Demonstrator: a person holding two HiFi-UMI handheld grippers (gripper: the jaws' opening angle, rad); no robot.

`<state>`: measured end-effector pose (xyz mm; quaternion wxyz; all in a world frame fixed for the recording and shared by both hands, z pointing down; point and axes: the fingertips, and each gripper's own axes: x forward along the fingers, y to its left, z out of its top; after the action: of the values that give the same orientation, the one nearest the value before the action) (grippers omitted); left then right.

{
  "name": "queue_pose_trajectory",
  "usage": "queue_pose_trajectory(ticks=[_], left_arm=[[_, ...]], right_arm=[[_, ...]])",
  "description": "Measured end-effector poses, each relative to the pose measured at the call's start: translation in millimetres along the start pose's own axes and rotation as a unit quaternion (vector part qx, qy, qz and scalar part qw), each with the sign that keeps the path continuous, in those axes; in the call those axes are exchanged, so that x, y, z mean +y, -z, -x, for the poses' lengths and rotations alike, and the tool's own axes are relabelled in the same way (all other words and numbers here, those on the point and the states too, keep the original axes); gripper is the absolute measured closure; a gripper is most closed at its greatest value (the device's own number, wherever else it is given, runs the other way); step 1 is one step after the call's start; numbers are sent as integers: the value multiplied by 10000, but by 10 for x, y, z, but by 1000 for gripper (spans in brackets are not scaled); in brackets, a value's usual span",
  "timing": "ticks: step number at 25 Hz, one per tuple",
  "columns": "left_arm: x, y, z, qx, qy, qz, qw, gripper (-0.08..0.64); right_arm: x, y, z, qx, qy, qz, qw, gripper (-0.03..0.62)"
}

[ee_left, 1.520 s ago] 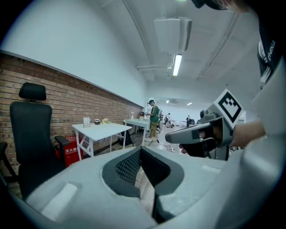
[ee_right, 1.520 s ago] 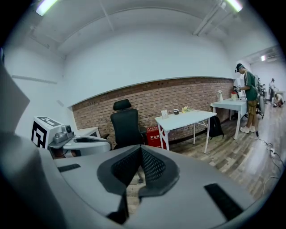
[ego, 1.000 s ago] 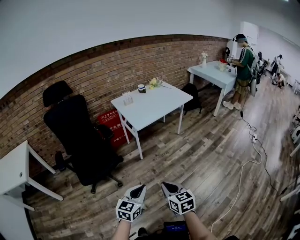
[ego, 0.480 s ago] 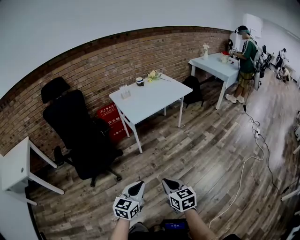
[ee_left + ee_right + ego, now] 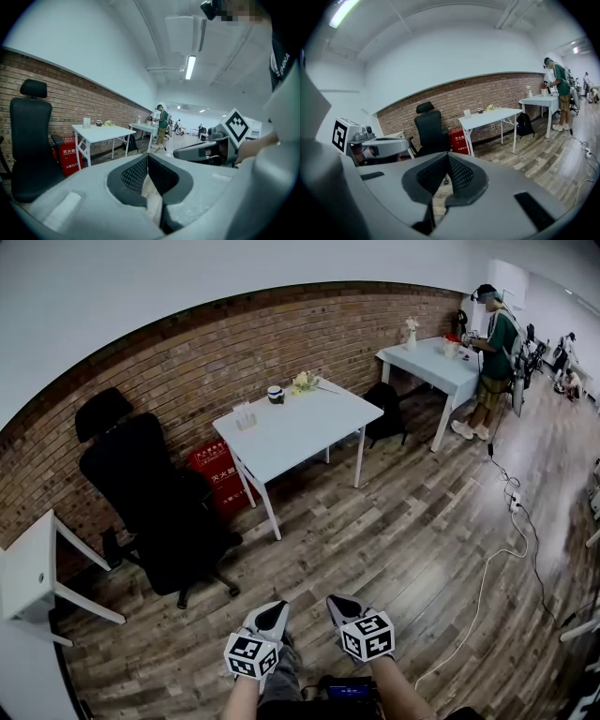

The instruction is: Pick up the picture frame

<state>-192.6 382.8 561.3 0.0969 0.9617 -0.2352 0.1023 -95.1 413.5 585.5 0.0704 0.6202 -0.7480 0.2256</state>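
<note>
Shut, empty tongs [image 5: 448, 155]; white table [image 5: 489, 116] beyond

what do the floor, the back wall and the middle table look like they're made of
Floor: wood or wood-look planks, slight sheen; staggered boards with mixed brown-grey grain.
Wall: bare red-brown brick, matte; pale mortar lines. Above it, smooth white paint.
Table: smooth white top, probably laminate or painted board; thin white legs, maybe metal.
</note>
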Motion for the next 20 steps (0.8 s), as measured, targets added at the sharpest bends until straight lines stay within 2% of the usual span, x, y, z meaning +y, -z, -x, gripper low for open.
queue_pose_trajectory(ticks=[9,20], left_arm=[[414,-33,-534,113,247,222,9994,548],[1197,-372,-1194,230,596,22,9980,548]], right_arm=[[-277,-168,-458,177,210,98,9996,583],[-619,-810,-1271,84,511,104,9986,583]])
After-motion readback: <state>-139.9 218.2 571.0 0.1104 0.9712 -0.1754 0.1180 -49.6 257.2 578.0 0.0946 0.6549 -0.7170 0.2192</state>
